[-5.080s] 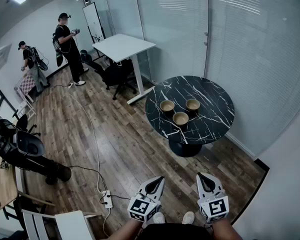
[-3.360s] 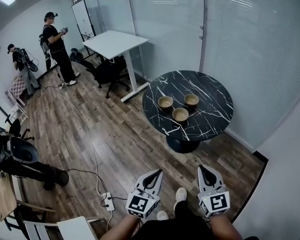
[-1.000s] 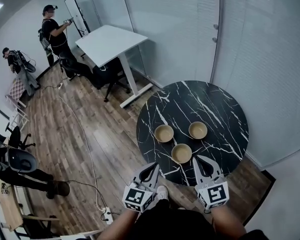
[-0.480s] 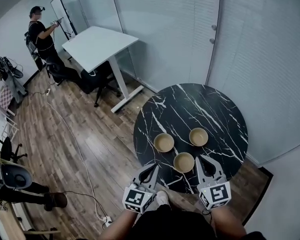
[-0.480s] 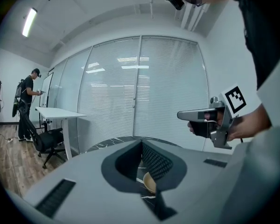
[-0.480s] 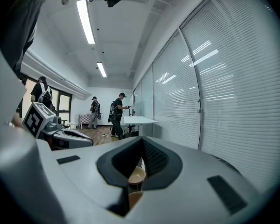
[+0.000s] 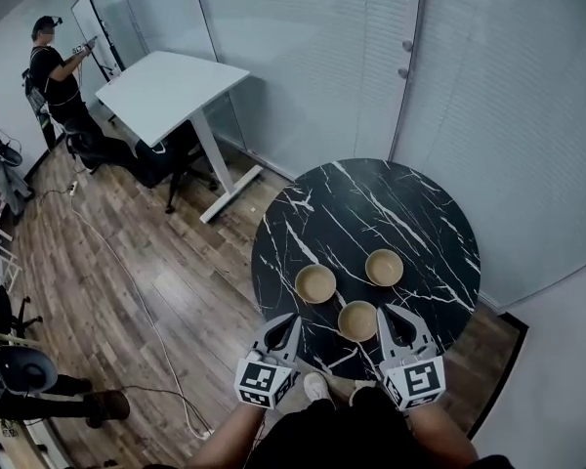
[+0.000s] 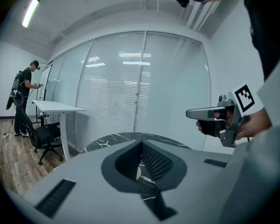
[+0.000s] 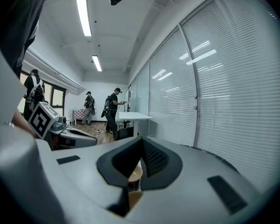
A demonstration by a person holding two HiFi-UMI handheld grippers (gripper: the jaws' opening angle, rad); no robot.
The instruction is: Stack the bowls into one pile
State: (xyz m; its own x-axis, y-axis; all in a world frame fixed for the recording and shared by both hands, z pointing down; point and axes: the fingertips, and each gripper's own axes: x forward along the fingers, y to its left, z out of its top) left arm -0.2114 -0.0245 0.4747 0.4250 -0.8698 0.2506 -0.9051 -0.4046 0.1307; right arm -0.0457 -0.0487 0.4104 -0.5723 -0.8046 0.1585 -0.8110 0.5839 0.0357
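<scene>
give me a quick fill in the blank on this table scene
1. The marble table holds ___ bowls.
2. The nearest bowl has ___ stacked in it.
3. The left gripper and the right gripper both have their jaws ___.
Missing words: three; nothing; shut

Office: white desk [image 7: 168, 88], swivel chair [image 7: 158, 160], glass partitions [image 7: 303, 57] (blinds drawn).

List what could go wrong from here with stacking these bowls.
1. Both the left gripper and right gripper are shut; meeting the nearest bowl that way would likely shove it, not grip it.
2. On the glossy table it could slide into the left bowl or right bowl close behind.
</scene>
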